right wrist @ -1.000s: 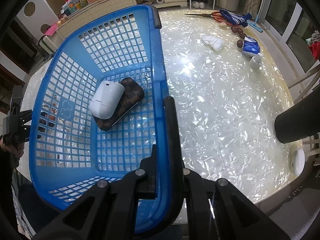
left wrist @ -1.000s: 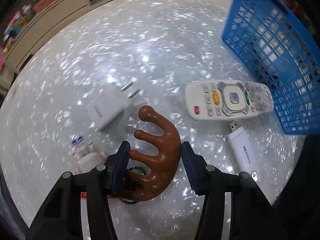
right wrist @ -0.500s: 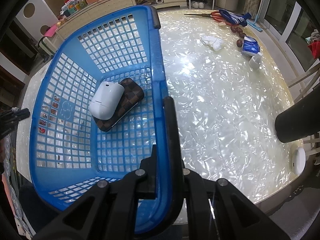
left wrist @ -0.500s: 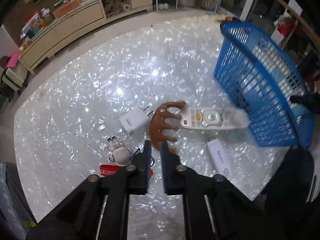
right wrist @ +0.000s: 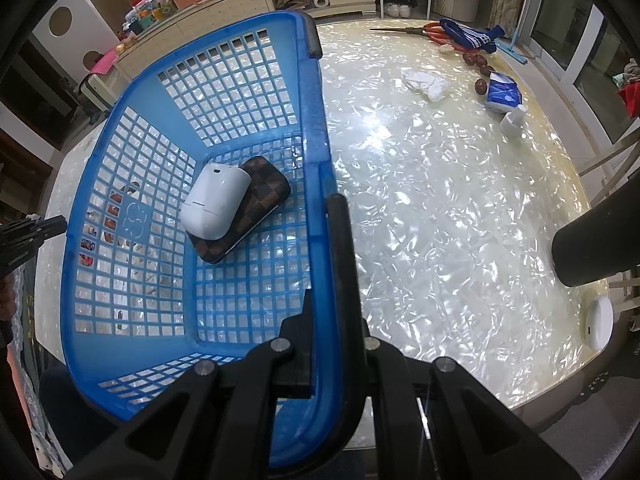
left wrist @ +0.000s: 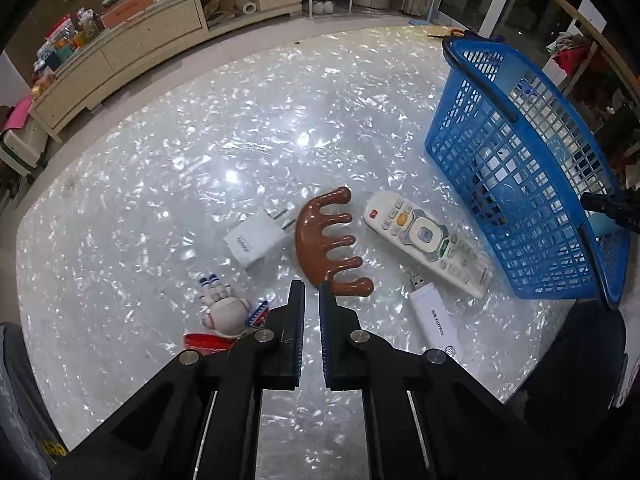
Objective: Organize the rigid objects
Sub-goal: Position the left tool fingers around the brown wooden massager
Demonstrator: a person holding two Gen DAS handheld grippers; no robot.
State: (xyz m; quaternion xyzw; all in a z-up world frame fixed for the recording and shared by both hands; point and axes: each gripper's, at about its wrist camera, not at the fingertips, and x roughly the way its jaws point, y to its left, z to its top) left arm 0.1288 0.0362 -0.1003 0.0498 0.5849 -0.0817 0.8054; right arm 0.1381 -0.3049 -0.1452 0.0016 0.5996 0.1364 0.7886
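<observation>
A brown wooden comb lies on the shiny white table, teeth toward a white remote. My left gripper hovers above the comb's near end, shut with nothing between its pads. Around it lie a white charger, an astronaut figure and a white USB stick. My right gripper is shut on the rim of the blue basket, which stands tilted. Inside it a white case rests on a brown checkered case.
Right of the basket lie scissors, a blue sock, crumpled tissue, a blue packet and a white bottle. A black cylinder juts in at the right edge. A low cabinet stands beyond the table.
The left gripper closed and rose away from the table. The comb, earlier between its open jaws, now lies turned beyond the fingertips. The right gripper and basket have not moved.
</observation>
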